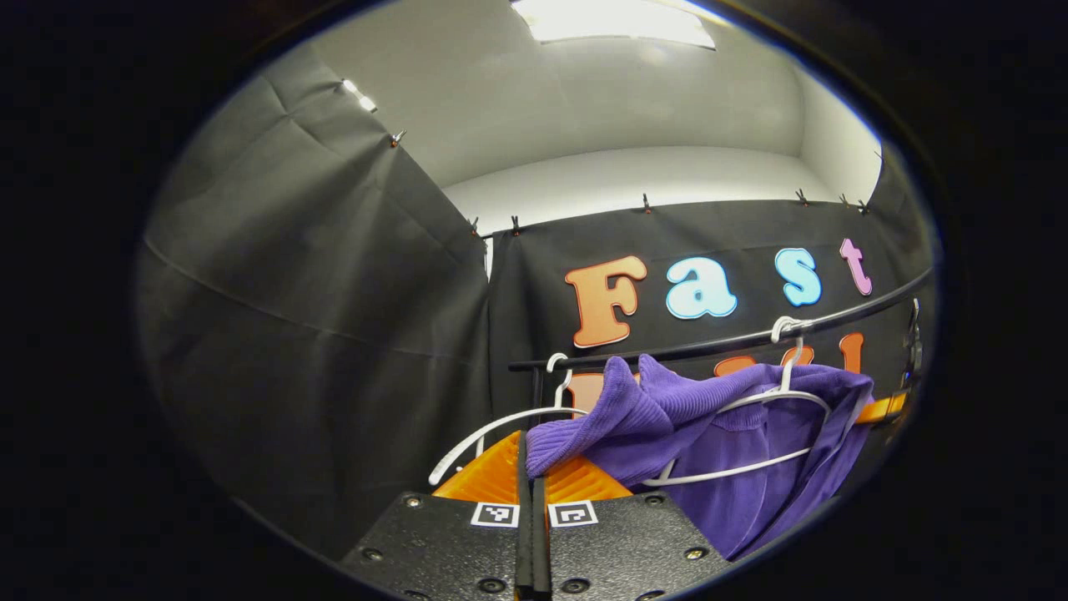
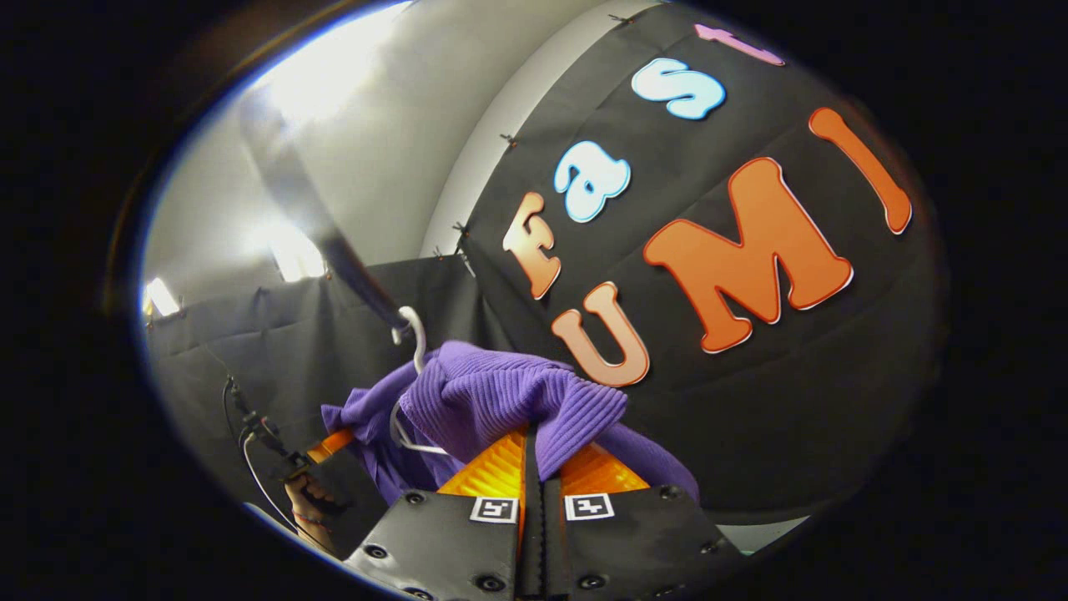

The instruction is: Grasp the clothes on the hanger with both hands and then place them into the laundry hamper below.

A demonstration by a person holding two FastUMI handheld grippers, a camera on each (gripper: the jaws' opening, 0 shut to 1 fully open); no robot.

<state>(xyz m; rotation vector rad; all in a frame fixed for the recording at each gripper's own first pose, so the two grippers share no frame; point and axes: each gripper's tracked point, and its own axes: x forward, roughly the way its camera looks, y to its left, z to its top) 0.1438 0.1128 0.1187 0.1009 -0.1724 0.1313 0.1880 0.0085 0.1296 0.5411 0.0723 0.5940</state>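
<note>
Both views look upward, close beneath the rail (image 1: 734, 338): left gripper view level, right gripper view strongly tilted. Shared: purple garment (image 1: 709, 434) under the rail.

Each gripper, left gripper (image 1: 531, 467) and right gripper (image 2: 534, 467), has a black textured body studded with round screws, with two small square black-and-white markers near its ribbed fingers (image 2: 492, 467).
</note>
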